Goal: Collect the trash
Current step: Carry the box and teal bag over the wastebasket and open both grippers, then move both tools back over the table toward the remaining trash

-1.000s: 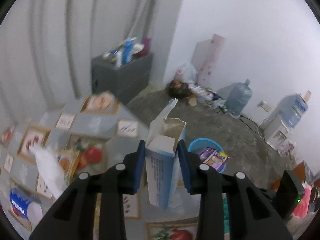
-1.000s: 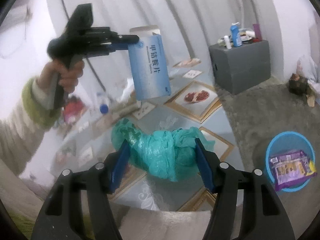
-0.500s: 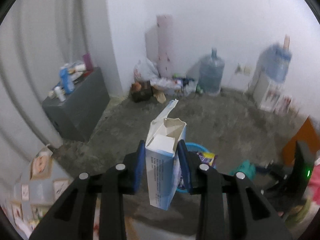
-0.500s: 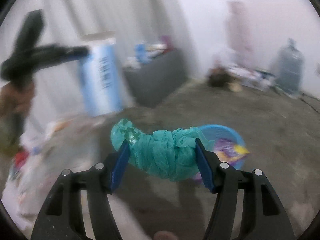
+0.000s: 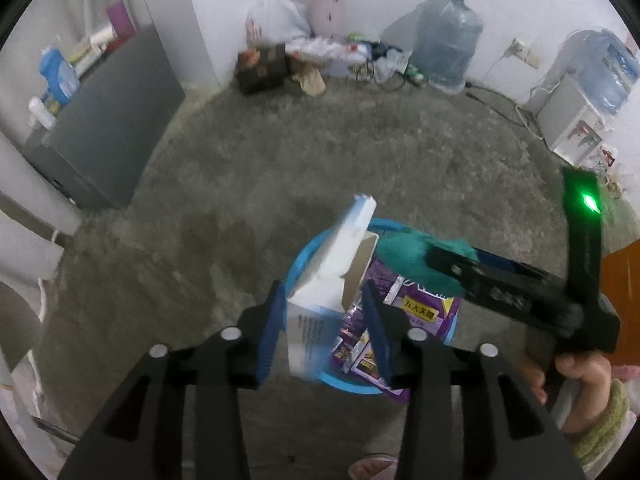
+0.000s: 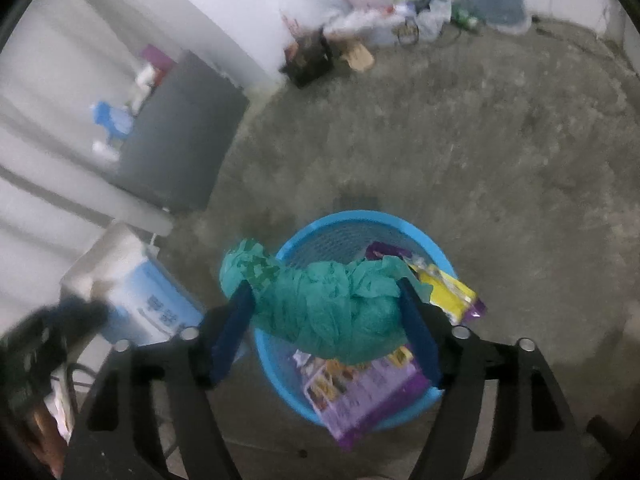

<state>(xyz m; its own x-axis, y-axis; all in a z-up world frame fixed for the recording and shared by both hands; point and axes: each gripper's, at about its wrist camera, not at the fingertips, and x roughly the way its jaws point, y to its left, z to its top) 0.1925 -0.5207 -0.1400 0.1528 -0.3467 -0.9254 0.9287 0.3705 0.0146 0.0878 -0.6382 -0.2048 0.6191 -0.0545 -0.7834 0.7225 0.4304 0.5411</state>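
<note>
Concrete floor (image 5: 280, 168), rough and grey, room cluttered along its walls; grey cabinet (image 5: 116, 120) at one side. Blue basket (image 6: 340, 232) on the floor, purple wrappers (image 6: 360, 396) already inside. Green bag (image 6: 332, 308): soft, light, crushable, best gripped mid-bundle; hangs over the basket between the right gripper (image 6: 326, 332) fingers, which have just been spreading. Carton (image 5: 320, 300): stiff, light, flap torn open; over the rim, left gripper (image 5: 320, 340) fingers just parted, apparently loosened.
</note>
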